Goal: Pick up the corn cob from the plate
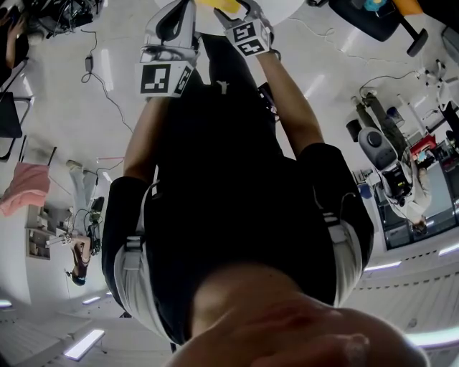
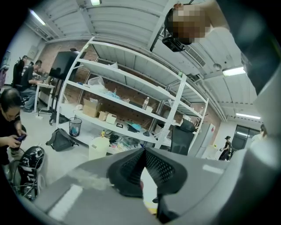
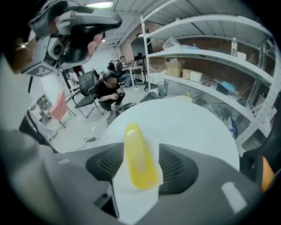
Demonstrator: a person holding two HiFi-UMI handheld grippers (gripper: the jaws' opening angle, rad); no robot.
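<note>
The yellow corn cob [image 3: 139,158] lies on a white plate [image 3: 131,197] that blends into the round white table [image 3: 184,125]. My right gripper [image 3: 139,166] points down over it, open, with a dark pad on either side of the cob and close to it. In the head view only the cob's end [image 1: 219,3] shows at the top edge, just above the right gripper [image 1: 244,13]. The left gripper [image 1: 176,21] hovers beside it. In the left gripper view, the left gripper [image 2: 143,154] has its fingertips meeting with nothing between them.
Metal shelving [image 3: 210,57] with boxes stands behind the table. A person [image 3: 109,90] crouches on the floor beyond the table, near office chairs [image 3: 88,83] and a chair with pink cloth [image 3: 58,107]. A bin [image 2: 75,126] and a bag [image 2: 61,139] sit by the shelves.
</note>
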